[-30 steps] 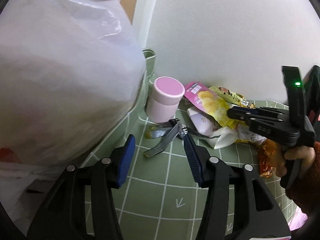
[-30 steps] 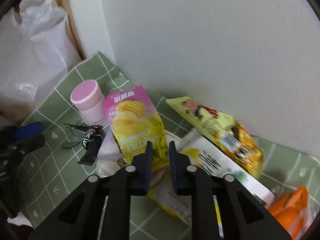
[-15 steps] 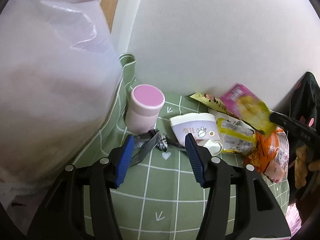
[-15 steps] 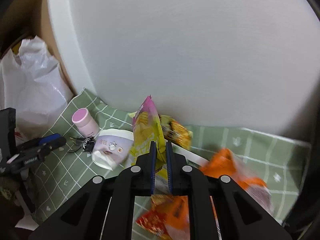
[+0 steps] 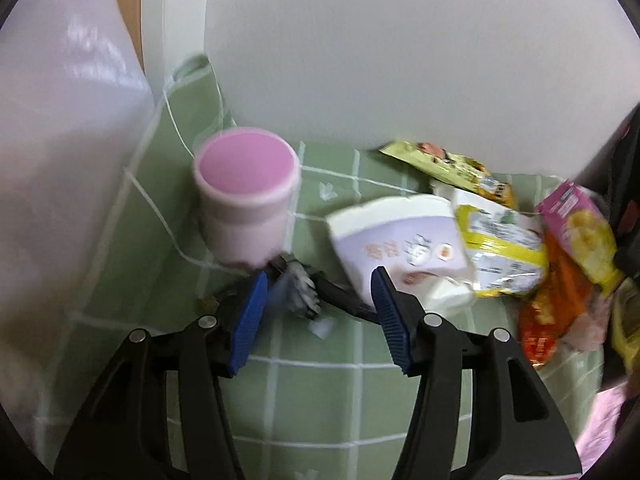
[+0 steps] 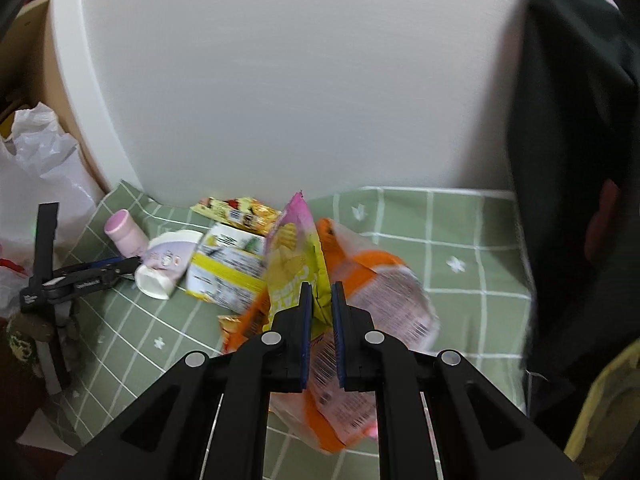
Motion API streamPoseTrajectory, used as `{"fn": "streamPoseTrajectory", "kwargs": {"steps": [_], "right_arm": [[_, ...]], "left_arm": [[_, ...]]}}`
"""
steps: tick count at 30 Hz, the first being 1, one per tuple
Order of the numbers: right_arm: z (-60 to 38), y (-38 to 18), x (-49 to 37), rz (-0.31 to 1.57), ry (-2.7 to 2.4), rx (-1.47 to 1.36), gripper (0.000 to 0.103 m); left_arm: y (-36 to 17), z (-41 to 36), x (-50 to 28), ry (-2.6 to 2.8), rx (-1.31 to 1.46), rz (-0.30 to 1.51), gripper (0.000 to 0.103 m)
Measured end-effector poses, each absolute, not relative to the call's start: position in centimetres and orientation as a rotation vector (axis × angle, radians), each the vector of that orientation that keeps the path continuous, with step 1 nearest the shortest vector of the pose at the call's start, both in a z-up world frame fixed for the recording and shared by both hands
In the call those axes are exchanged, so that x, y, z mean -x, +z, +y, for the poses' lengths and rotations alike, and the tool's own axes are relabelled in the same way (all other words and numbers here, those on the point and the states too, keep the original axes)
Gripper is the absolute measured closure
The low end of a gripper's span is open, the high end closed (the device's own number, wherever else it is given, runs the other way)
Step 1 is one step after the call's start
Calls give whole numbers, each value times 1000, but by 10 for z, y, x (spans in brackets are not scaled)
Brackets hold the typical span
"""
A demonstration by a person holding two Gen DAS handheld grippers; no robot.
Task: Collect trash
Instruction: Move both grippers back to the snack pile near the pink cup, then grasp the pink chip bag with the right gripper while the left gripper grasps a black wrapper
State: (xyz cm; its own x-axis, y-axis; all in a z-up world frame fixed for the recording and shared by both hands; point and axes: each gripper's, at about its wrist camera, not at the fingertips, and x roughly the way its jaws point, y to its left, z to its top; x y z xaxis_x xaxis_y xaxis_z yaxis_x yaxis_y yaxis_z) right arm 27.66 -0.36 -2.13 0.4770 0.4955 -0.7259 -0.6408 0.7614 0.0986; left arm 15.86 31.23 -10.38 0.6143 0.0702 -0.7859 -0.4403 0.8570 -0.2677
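Little is collected yet. The right tongs (image 6: 319, 304) are clamped on the pink-and-yellow chip bag (image 6: 294, 256) and hold it up over the orange wrapper (image 6: 376, 280). The tipped white cup (image 5: 400, 236), pink tub (image 5: 246, 196), yellow packets (image 5: 500, 248) and crumpled dark wrapper (image 5: 298, 286) lie on the green checked table (image 5: 312, 400). The white plastic bag (image 5: 68, 152) waits at nine o'clock.

A second ago the chip bag lay on the pile; now it is lifted, while the left tongs (image 5: 316, 304), jaws apart, have closed in around the dark wrapper.
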Motion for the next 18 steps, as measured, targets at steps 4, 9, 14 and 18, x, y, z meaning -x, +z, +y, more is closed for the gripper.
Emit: {"fn": "streamPoseTrajectory", "kwargs": {"steps": [4, 9, 14, 18], "right_arm": [[-17, -32, -278, 846, 686, 178, 92], [-20, -38, -274, 855, 689, 185, 92], [-21, -43, -265, 832, 693, 219, 92], [-26, -56, -257, 858, 695, 234, 92]], "left_arm": [[-102, 291, -153, 171, 536, 873, 52], [-80, 268, -137, 30, 506, 840, 52], [-69, 267, -125, 122, 309, 848, 52], [-79, 279, -128, 188, 291, 904, 52]]}}
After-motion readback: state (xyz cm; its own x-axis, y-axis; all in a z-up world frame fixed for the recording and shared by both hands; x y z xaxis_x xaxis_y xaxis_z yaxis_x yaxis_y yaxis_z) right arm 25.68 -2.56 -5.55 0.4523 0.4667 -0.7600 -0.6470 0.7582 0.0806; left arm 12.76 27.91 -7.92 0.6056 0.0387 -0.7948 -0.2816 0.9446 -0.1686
